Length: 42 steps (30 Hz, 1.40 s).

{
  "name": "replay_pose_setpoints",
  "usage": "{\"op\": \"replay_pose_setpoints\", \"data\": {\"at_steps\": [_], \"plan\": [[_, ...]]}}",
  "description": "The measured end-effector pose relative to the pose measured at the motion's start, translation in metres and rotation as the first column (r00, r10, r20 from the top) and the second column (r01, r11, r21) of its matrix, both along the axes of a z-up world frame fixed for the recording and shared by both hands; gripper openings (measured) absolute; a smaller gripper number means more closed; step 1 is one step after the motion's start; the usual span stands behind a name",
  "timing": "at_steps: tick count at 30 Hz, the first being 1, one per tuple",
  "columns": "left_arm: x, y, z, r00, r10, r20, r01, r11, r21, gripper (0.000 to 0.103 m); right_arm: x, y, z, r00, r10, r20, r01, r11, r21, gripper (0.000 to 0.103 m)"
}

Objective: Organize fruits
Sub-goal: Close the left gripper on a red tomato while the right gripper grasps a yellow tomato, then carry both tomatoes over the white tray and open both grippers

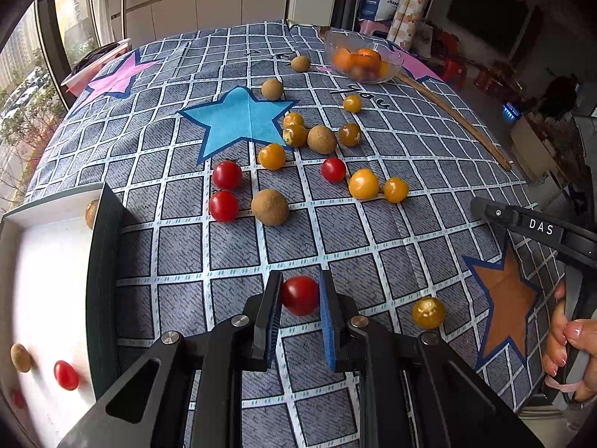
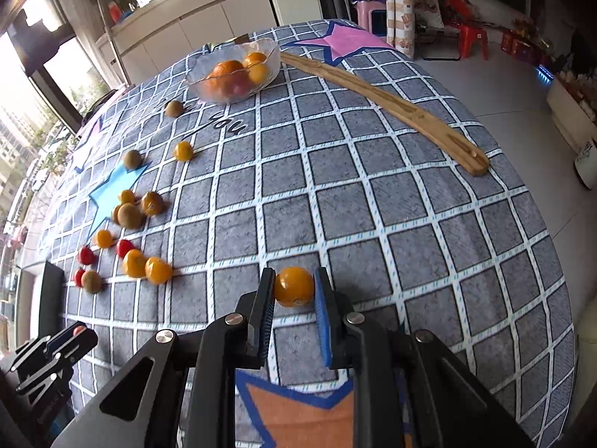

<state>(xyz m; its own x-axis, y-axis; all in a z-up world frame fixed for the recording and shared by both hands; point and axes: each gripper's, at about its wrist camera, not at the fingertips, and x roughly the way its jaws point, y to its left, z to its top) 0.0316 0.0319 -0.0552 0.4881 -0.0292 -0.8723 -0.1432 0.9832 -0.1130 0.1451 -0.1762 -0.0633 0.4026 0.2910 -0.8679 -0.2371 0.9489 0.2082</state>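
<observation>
Low in the centre of the left wrist view, the left gripper (image 1: 299, 298) has its jaws clenched on a red cherry tomato (image 1: 300, 295), the pads pressing its two sides as it sits on the checked cloth of the desk (image 1: 410, 171). Low in the centre of the right wrist view, the right gripper (image 2: 294, 287) likewise grips a yellow cherry tomato (image 2: 294, 286) across its middle.

More fruit lies scattered toward the upper middle of the left view: red tomatoes, yellow ones and brown longans (image 1: 269, 207). At the left edge a white tray (image 1: 48, 261) already holds a red tomato and a longan. A glass bowl (image 1: 363, 60) with oranges stands at the upper right of the left view, beside a long wooden stick (image 2: 391, 106).

Both held tomatoes look light, smooth and thin-skinned, so they are likely to slip or split under hard pressure. A gentle squeeze across the widest part, as now, seems the safest hold. Being round, they would probably roll once released on the cloth, so setting them down inside a walled container should be more secure.
</observation>
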Motion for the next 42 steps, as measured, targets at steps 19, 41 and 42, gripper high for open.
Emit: {"op": "replay_pose_setpoints", "data": {"at_steps": [19,41,42], "plan": [[-0.125,0.057,0.048,0.996,0.036,0.078,-0.041,0.997,0.061,0.020,-0.114,0.083,0.043,0.958,0.283,-0.051,-0.279,0.958,0.067,0.022],[-0.199,0.181,0.002,0.947,0.322,0.014,-0.322,0.942,0.093,0.020,-0.184,0.294,0.044,0.810,0.582,-0.072,-0.583,0.812,0.000,0.022],[-0.199,0.181,0.001,0.947,0.322,0.010,-0.322,0.942,0.094,0.020,-0.182,0.301,0.043,0.808,0.585,-0.072,-0.587,0.809,-0.015,0.022]]}}
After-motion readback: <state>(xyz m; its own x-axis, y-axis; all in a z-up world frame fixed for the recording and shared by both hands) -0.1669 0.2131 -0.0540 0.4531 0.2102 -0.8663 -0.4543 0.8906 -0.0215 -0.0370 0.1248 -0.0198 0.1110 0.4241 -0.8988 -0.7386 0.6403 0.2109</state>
